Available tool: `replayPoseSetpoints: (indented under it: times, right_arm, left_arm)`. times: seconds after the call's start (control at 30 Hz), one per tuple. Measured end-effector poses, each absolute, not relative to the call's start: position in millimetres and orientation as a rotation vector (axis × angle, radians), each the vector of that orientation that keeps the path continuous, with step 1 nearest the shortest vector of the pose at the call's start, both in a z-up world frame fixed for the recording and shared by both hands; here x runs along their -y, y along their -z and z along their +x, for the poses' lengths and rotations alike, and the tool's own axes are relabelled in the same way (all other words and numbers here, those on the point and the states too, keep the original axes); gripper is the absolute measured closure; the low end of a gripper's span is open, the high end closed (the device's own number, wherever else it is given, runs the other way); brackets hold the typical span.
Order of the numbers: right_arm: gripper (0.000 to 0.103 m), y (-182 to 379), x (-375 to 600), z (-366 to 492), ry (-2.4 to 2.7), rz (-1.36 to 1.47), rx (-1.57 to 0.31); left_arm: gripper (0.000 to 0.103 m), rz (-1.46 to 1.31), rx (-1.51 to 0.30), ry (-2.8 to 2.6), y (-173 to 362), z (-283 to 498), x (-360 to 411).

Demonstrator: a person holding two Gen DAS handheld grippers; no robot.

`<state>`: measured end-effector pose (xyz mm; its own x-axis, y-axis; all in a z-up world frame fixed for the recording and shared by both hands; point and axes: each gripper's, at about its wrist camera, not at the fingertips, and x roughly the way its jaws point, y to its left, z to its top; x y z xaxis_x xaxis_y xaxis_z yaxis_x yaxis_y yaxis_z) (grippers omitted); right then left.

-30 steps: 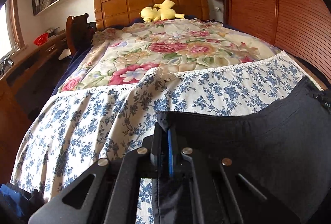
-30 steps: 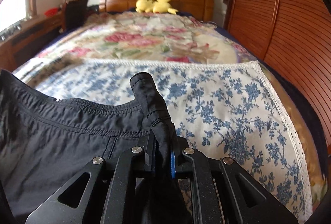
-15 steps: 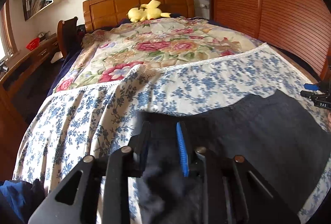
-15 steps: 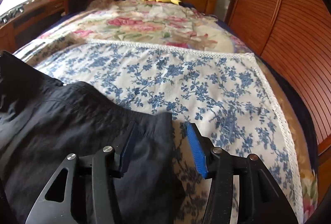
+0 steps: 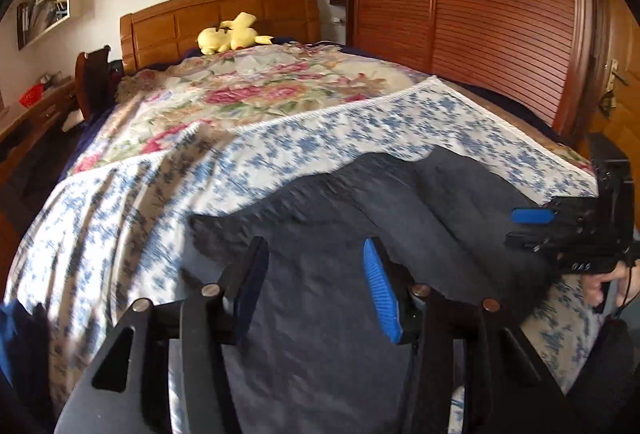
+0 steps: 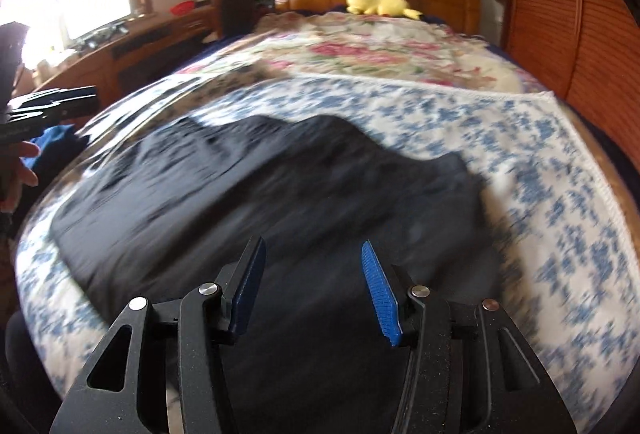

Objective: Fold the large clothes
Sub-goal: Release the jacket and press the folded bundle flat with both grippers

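A dark navy garment (image 5: 360, 234) lies spread on the blue-flowered sheet (image 5: 120, 218) at the foot of the bed; it also shows in the right wrist view (image 6: 280, 193). My left gripper (image 5: 314, 258) is open and empty above the garment's near edge. My right gripper (image 6: 312, 258) is open and empty above the garment too. In the left wrist view the right gripper (image 5: 560, 230) appears at the far right over the garment's right end. In the right wrist view the left gripper (image 6: 48, 105) appears at the far left.
A rose-patterned quilt (image 5: 260, 93) covers the far half of the bed, with a yellow plush toy (image 5: 232, 35) by the wooden headboard (image 5: 220, 13). A slatted wooden wardrobe (image 5: 480, 13) stands on the right. A desk and chair (image 6: 160, 33) stand on the left. Blue cloth (image 6: 52, 141) lies off the bed's left side.
Both grippers were shut on the garment's edge a second ago; they opened, let it drop flat on the sheet, and have drawn back and up.
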<state>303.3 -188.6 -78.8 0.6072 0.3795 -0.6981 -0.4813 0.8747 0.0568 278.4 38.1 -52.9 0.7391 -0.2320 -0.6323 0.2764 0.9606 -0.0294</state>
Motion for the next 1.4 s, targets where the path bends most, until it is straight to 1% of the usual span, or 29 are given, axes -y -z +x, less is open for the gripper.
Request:
replayPoseSetpoints:
  times: [0.1, 0.23, 0.33, 0.5, 0.77, 1.07, 1.4]
  right_arm:
    - [0.052, 88, 182, 288, -0.523, -0.121, -0.790]
    - [0.052, 101, 175, 275, -0.510, -0.163, -0.793]
    - [0.051, 116, 175, 275, -0.510, -0.196, -0.858]
    - [0.051, 133, 181, 268, -0.503, -0.227, -0.881]
    - [0.052, 129, 181, 261, -0.482, -0.232, -0.844]
    - [0.052, 118, 178, 253, -0.479, -0.203, -0.794]
    - [0.052, 93, 146, 250, -0.557, -0.143, -0.704]
  left_arm:
    - [0.055, 0.066, -0.688, 0.295, 63, 264, -28]
    - [0.055, 0.066, -0.701, 0.307, 82, 248, -14]
    - [0.055, 0.053, -0.697, 0.334, 92, 236, -5]
    - [0.055, 0.017, -0.673, 0.332, 101, 222, 6]
    - [0.055, 0.078, -0.644, 0.285, 117, 210, 20]
    - [0.055, 0.050, -0.674, 0.303, 135, 202, 13]
    - [0.054, 0.031, -0.677, 0.300, 139, 198, 6]
